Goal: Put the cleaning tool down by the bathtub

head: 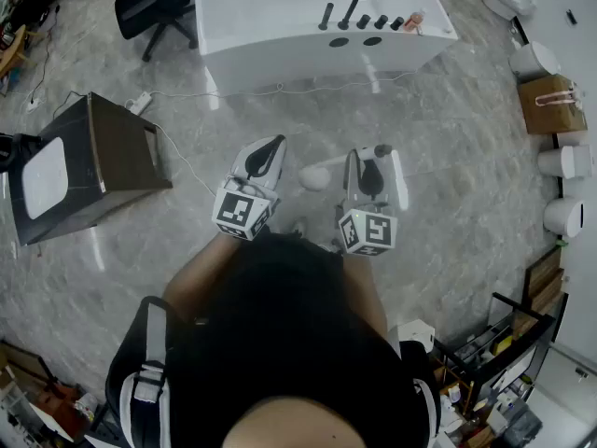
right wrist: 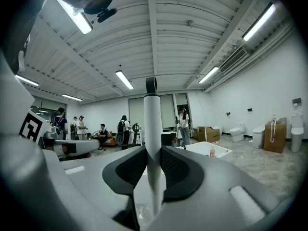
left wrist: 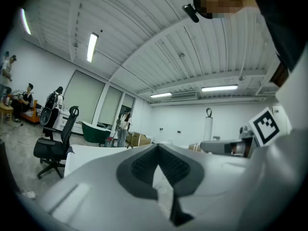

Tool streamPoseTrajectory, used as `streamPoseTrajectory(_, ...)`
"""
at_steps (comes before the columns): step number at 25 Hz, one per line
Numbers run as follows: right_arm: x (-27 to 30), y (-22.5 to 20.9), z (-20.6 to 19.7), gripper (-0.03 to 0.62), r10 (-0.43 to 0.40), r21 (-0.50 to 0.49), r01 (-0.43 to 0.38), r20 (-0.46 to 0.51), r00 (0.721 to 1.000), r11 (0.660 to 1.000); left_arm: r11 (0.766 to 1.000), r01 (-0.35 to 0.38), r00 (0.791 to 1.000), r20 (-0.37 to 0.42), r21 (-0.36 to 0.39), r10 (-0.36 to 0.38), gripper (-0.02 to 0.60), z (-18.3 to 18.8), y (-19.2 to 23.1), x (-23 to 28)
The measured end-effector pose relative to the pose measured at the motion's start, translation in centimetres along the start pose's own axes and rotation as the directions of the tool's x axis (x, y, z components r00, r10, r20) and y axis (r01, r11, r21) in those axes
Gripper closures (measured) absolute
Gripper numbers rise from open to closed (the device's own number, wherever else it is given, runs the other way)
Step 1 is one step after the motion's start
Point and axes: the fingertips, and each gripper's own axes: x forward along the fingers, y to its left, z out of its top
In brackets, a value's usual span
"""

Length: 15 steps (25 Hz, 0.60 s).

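My right gripper (head: 373,160) is shut on the cleaning tool (right wrist: 152,124), a white pole with a black loop at its top. The pole stands upright between the pads (right wrist: 174,163). In the head view the tool's white lower end (head: 313,177) shows just left of that gripper, above the floor. My left gripper (head: 268,153) is held level beside it, its jaws shut with nothing in them (left wrist: 158,150). The white bathtub (head: 280,21) with black taps stands ahead across the grey floor, well apart from both grippers. It also shows past the right jaw (right wrist: 208,150).
A black office chair (head: 154,3) stands left of the tub. A dark cabinet (head: 89,161) sits on the floor at left, with a cable running from it. Toilets (head: 562,162) and a cardboard box (head: 550,103) line the right wall. People stand far off (right wrist: 122,129).
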Motion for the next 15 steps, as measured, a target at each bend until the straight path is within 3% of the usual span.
streamPoseTrajectory(15,0.0,1.6,-0.1,0.500,-0.016,-0.005,0.016,-0.008,1.000,1.000,1.000,0.020,1.000,-0.006,-0.015,-0.020,0.574,-0.2,1.4,-0.8)
